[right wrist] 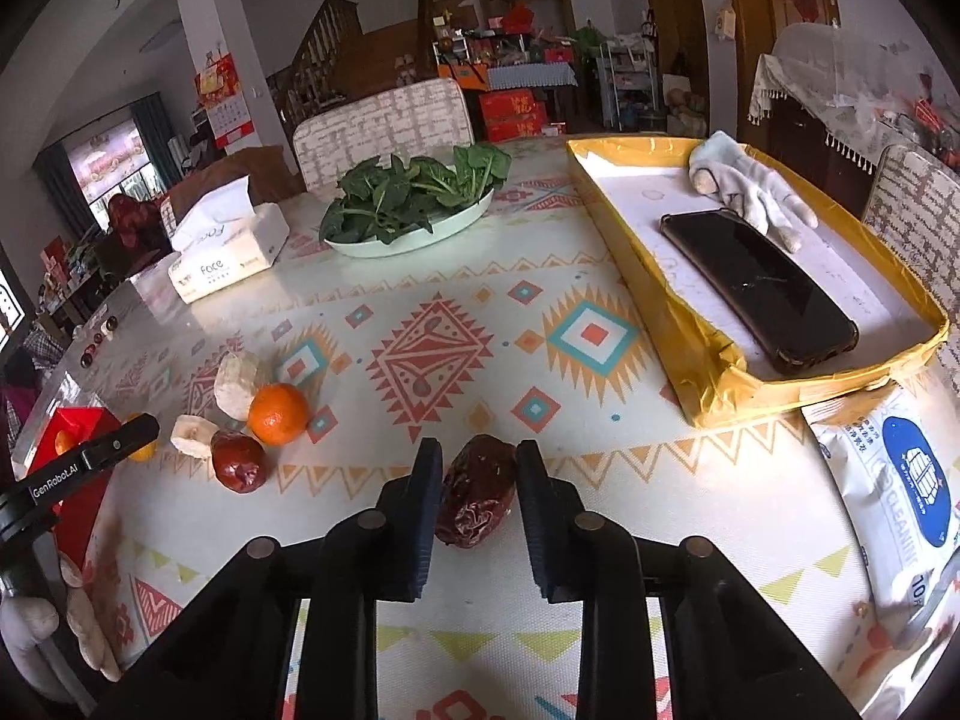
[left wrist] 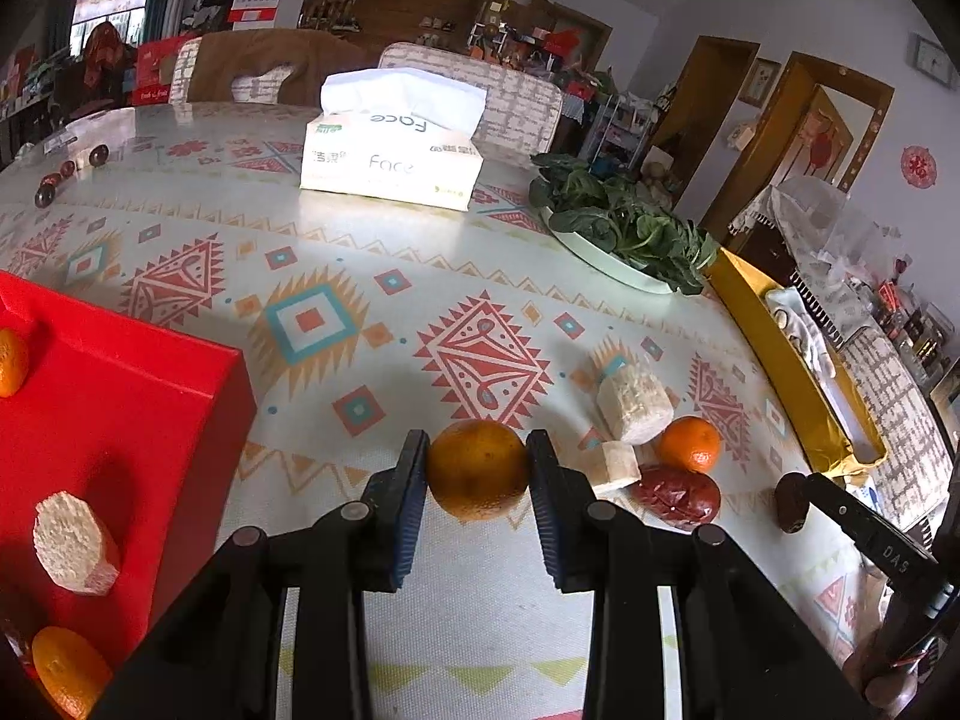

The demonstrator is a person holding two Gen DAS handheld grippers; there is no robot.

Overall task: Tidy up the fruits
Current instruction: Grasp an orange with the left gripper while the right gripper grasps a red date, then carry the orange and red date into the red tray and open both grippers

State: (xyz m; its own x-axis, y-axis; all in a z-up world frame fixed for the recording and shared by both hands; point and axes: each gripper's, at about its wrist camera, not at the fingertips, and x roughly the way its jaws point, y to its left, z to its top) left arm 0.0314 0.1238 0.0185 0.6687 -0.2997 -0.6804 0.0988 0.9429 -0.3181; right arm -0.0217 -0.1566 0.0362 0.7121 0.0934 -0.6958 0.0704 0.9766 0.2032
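Note:
My left gripper (left wrist: 478, 461) is shut on an orange (left wrist: 478, 471) that rests on the patterned tablecloth. To its left stands a red box (left wrist: 150, 396) holding two oranges (left wrist: 11, 363) and a pale cut chunk (left wrist: 75, 543). To its right lie a mandarin (left wrist: 690, 444), a red date (left wrist: 681, 495) and two pale chunks (left wrist: 636, 399). My right gripper (right wrist: 478, 471) is shut on a wrinkled dark red date (right wrist: 478, 492) on the cloth. In the right wrist view the loose mandarin (right wrist: 278, 413), another date (right wrist: 240, 461) and the left gripper's finger (right wrist: 129, 435) sit at the left.
A tissue box (left wrist: 393, 165) and a plate of leafy greens (right wrist: 408, 204) stand at the far side. A yellow tray (right wrist: 708, 372) with a phone (right wrist: 759, 288) and a glove is at the right, a wipes pack (right wrist: 894, 480) beside it. Small dark fruits (left wrist: 60, 174) lie far left.

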